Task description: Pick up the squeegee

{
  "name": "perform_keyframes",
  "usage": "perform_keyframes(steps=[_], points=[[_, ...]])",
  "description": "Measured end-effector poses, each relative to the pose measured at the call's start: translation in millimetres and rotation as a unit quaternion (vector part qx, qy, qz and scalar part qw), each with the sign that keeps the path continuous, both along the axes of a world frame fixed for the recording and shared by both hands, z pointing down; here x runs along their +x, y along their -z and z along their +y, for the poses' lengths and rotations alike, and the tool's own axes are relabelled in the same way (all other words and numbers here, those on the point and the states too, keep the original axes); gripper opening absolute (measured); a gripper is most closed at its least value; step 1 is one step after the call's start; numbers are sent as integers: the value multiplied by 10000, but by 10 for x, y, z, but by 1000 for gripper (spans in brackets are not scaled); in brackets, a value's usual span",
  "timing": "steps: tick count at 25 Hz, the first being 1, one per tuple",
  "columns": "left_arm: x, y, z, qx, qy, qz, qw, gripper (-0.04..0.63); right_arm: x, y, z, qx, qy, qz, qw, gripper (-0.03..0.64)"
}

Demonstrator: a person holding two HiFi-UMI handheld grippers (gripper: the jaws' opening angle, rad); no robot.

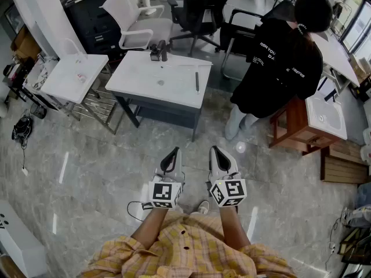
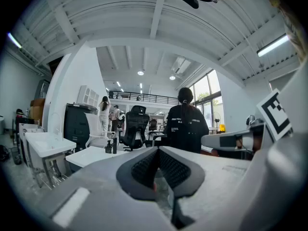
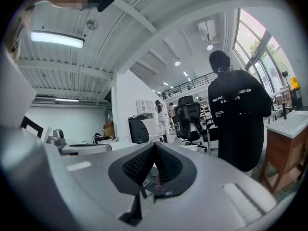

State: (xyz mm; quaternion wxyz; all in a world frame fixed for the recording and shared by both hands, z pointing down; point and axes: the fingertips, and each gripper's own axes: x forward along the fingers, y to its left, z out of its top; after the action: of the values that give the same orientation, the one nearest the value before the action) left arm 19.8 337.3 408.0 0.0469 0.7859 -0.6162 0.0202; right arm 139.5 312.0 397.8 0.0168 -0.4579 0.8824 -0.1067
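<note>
A thin dark tool that looks like the squeegee [image 1: 197,81] lies on the right part of the white table [image 1: 151,83], well ahead of both grippers. Two dark bottles [image 1: 157,51] stand at the table's far edge. My left gripper [image 1: 175,151] and right gripper [image 1: 215,150] are held side by side and level over the marble floor, short of the table. Both are shut with nothing between the jaws. The left gripper view shows the left gripper [image 2: 158,150] pointing toward the table [image 2: 91,157]. In the right gripper view the right gripper [image 3: 154,146] hides the table top.
A person in a black top [image 1: 284,62] stands at the table's right, beside a wooden vanity with a sink [image 1: 316,117]. A white sink on a metal rack [image 1: 72,77] stands left of the table. Office chairs [image 1: 139,25] and a black printer [image 1: 93,16] are behind it.
</note>
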Motion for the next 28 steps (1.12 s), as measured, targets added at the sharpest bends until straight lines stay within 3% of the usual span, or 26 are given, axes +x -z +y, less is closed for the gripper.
perform_keyframes(steps=[15,28], points=[[-582,113,-103,198,-267,126,9994,0,-563,114,-38,-35,-313,-87,9995,2],[-854,-32,-482,23,-461,126,9989,0,-905,-2,-422,-111,-357,-113,9992,0]])
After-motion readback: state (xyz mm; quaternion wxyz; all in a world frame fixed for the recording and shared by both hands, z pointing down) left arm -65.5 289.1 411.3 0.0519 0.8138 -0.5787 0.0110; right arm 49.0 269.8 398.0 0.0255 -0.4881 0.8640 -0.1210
